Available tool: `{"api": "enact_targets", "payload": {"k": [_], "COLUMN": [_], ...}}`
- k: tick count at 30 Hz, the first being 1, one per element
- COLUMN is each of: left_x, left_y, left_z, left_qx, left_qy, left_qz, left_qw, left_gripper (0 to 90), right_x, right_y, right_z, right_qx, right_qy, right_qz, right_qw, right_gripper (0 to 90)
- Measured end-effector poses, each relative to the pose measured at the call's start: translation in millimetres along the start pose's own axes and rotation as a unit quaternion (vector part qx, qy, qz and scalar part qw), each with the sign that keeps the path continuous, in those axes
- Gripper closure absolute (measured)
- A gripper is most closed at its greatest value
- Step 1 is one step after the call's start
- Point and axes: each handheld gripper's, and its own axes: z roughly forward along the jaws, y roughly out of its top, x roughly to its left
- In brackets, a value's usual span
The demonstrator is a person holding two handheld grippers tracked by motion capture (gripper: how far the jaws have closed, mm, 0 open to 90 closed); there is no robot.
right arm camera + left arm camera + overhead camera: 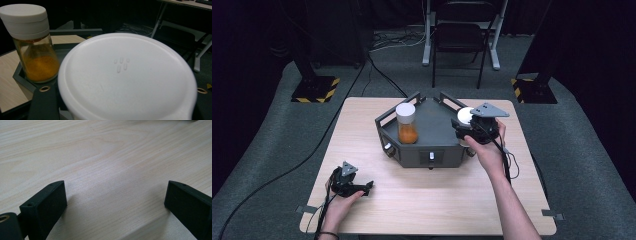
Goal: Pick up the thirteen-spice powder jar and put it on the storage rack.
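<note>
Right claw (465, 121) pinching white round-lidded container (127, 77) over right edge of dark grey angular tray (432, 145), beside glass jar of orange powder (406, 123). Left claw (368, 187) spread, empty, low over light wooden desk (105, 157).

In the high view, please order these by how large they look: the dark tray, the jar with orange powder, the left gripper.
1. Dark tray, clearly largest.
2. Jar with orange powder.
3. Left gripper, close to the jar in apparent size; it is nearer the camera, so this rank is unsure.
</note>
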Motion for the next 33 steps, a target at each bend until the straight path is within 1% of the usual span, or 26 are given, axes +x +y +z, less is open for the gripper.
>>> {"api": "enact_targets", "payload": {"k": [10,18,20,25,33], "left_x": [0.2,0.2,0.2,0.2,0.3], "left_y": [0.0,0.0,0.0,0.0,0.0], "left_z": [0.1,0.1,0.1,0.1,0.1], "left_qx": [0.000,0.000,0.000,0.000,0.000], "left_qy": [-0.001,-0.001,-0.001,-0.001,-0.001], "left_qz": [0.001,0.001,0.001,0.001,0.001], "left_qw": [1.0000,1.0000,1.0000,1.0000,1.0000], "left_gripper": [4.0,4.0,4.0,4.0,4.0], "right_x": [5.3,7.5,7.0,5.2,-1.9], "right_y": [6.3,5.2,4.5,1.9,-3.9], "right_z": [30.9,50.8,54.1,59.0,64.1], "right_qx": [0.004,0.009,0.010,0.008,0.003], "right_qy": [0.010,0.015,0.017,0.022,0.036], "right_qz": [0.008,0.018,0.024,0.032,0.055], "right_qw": [0.9999,0.9997,0.9995,0.9992,0.9978], "right_gripper": [29.6,29.6,29.6,29.6,29.5]}}
